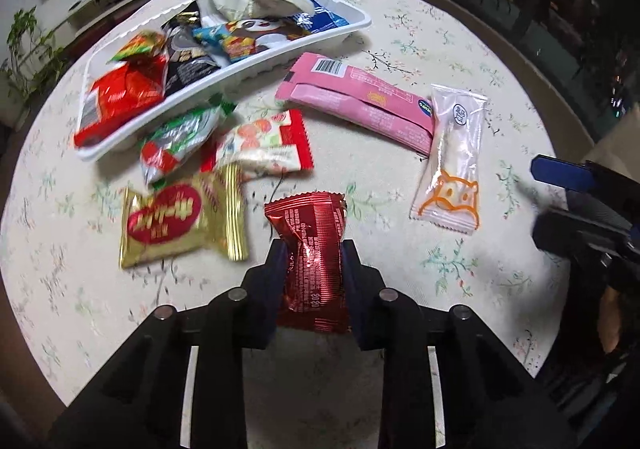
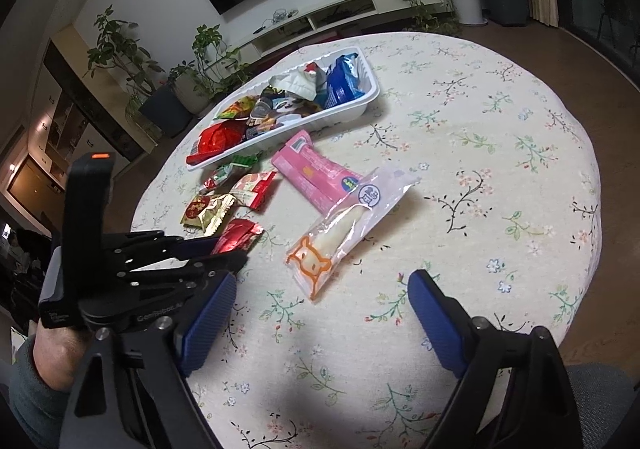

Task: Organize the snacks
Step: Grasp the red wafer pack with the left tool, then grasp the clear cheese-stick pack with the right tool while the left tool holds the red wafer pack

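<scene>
My left gripper (image 1: 314, 249) is shut on a red foil snack packet (image 1: 310, 221), its blue pads pressing both sides of the packet low over the table. From the right wrist view, the same packet (image 2: 236, 235) sticks out of the left gripper (image 2: 224, 253). My right gripper (image 2: 320, 279) stands open just short of a clear packet with an orange bear print (image 2: 348, 229), nothing between its pads. A white tray (image 1: 352, 27) at the back holds several snack bags.
Loose on the flowered tablecloth (image 1: 400, 241) lie a gold packet (image 1: 172, 221), a white-and-red fruit packet (image 1: 260, 145), a green-and-red packet (image 1: 180, 137) and a long pink packet (image 1: 360, 101). The right gripper (image 1: 538, 197) shows at the right edge. The round table's edge curves close by.
</scene>
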A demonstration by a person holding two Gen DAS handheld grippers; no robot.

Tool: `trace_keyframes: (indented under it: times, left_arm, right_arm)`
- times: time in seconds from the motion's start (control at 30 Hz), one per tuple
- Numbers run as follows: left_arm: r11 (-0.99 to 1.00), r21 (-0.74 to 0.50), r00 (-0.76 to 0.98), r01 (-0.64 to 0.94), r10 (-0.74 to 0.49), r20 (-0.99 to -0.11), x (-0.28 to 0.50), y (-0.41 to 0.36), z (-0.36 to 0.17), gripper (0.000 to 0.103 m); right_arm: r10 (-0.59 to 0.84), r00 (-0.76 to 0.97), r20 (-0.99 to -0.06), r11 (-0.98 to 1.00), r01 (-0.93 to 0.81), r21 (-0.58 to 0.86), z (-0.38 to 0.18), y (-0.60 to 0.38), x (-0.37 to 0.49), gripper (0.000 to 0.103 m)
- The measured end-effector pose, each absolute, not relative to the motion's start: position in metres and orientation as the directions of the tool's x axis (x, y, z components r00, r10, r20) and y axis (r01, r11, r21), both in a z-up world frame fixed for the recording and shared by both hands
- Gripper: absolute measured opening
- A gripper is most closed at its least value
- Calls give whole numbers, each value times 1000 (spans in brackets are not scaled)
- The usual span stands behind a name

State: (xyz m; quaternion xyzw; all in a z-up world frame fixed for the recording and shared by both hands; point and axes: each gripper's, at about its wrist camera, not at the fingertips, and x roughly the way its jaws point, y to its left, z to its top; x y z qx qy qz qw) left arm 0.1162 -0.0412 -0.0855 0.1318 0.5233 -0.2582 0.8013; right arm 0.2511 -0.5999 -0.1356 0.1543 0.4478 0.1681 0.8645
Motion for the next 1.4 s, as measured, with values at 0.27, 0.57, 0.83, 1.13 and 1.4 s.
trace_keyframes:
  times: [0.27,0.57,0.83,1.13,1.4]
  left_arm:
    - [854,-178,321,488,-366,-873,75,-1,-84,23]
    - [851,-221,321,476,-402,-857,56,9,-84,22]
    - [852,-220,329,476,-404,-853,59,9,-83,22]
    - [854,-227,335,469,-410,-848,58,11,-83,22]
    - [853,-238,332,465,-417,-846,59,12,-82,22]
  right_arm:
    - [413,485,-771,908,-150,392,-144,-586,272,85]
    - [332,443,-833,943,-122,310,-158,-558,310,81]
    - [179,462,-869,976,-191,100,-159,-547,310,49]
    - [192,415,-889,967,-237,98,-157,-565,291,19]
    - [229,406,-884,959,-248,135,-155,-569,283,15]
